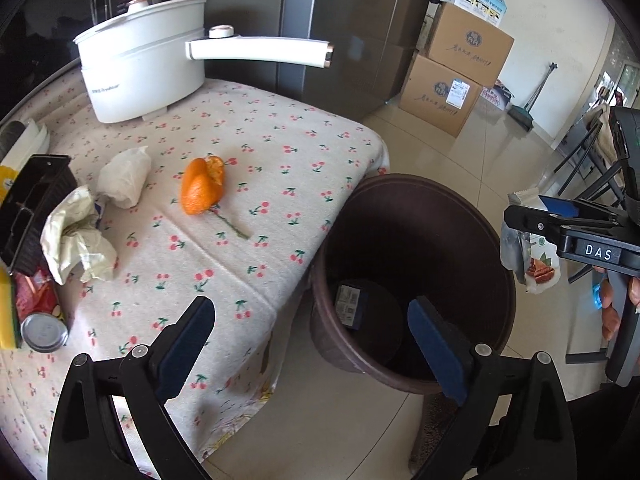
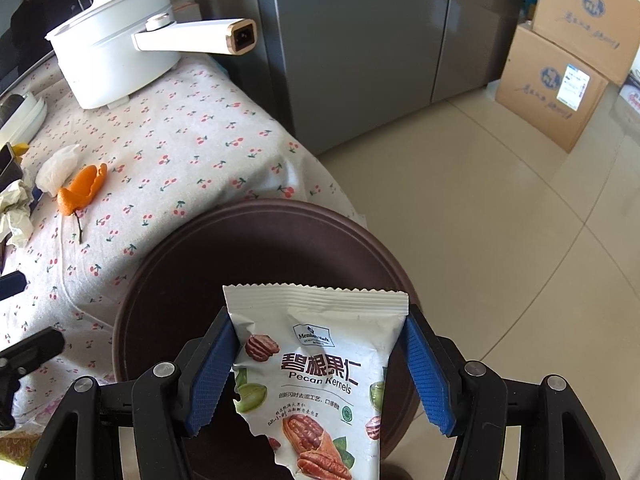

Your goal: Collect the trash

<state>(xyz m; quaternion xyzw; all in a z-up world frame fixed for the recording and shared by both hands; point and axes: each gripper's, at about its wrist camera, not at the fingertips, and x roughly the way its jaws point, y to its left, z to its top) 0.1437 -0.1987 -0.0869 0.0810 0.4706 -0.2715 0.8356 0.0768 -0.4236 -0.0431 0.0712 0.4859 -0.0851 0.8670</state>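
Observation:
My right gripper (image 2: 319, 314) is shut on a torn white pecan kernel packet (image 2: 320, 364), both blue pads against its edges, above the round brown bin (image 2: 280, 210). In the left wrist view that packet (image 1: 538, 268) hangs at the far right, beyond the bin (image 1: 420, 184). My left gripper (image 1: 311, 305) stands open and empty over the bin's near rim and the table corner. A dark labelled box (image 1: 352, 304) lies inside the bin. On the cherry-print tablecloth (image 1: 248, 128) lie an orange peel (image 1: 200, 188), a twig (image 1: 232, 224), a crumpled tissue (image 1: 126, 176) and a crumpled pale wrapper (image 1: 76, 236).
A white electric pot (image 1: 140, 68) with a long handle stands at the table's back. A tin can (image 1: 44, 332), a red packet (image 1: 36, 296) and a black holder (image 1: 32, 208) crowd the left edge. A grey fridge (image 1: 340, 28) and stacked cardboard boxes (image 1: 460, 64) stand behind, on a tiled floor.

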